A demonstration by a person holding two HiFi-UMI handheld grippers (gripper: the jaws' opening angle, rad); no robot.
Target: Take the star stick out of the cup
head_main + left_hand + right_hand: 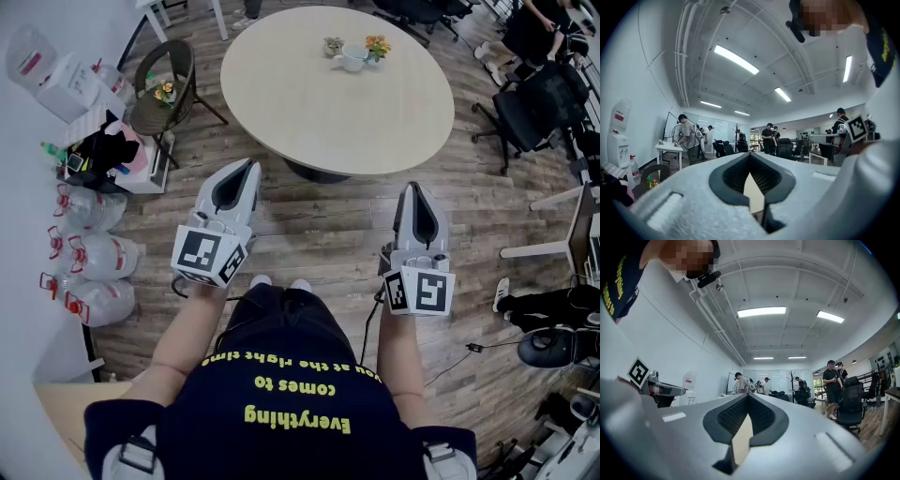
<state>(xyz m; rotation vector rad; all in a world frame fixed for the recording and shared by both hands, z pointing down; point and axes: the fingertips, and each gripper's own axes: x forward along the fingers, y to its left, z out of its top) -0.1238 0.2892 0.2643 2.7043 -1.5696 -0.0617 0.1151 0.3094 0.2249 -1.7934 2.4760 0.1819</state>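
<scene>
Presently we hold the grey left gripper (250, 166) and grey right gripper (413, 187) mid-frame, fingers of both pressed together; a small white cup (353, 59) stands upper centre on the round beige tabletop (309, 108).

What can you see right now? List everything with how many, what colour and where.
round table: one, beige, ahead of the person
cup: one, white, on the table's far side; contents too small to tell
flower pots: two, small, one with orange blooms, flanking the cup
wicker chair: one, brown, left of the table
water jugs: about four, clear with red handles, on the floor at far left
office chairs: several, black, at right
people: several, standing in the background
left gripper: one, pale grey, shut and empty, held over the floor
right gripper: one, pale grey, shut and empty, held over the floor
</scene>
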